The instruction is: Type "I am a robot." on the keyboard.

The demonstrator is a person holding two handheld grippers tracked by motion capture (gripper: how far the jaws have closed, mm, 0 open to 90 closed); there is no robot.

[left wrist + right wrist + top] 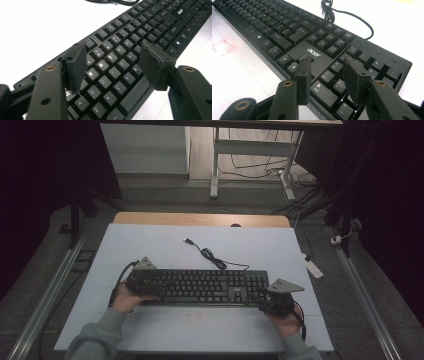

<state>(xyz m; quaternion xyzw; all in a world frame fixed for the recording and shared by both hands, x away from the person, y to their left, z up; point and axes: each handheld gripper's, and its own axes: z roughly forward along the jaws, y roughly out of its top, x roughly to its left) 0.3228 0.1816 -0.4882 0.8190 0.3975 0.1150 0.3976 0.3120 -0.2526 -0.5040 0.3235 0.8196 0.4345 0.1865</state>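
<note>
A black keyboard lies lengthwise on the white tabletop. Its cable coils behind it and ends in a USB plug. My left gripper is at the keyboard's left end. In the left gripper view it is open above the letter keys, with nothing between the pads. My right gripper is at the right end. In the right gripper view it stands open over the number pad and arrow keys, beside the brand logo.
Bare white tabletop lies in front of and behind the keyboard. A faint red mark shows on the sheet near the front edge. Metal rails run along both sides of the table. A white power strip lies on the floor at right.
</note>
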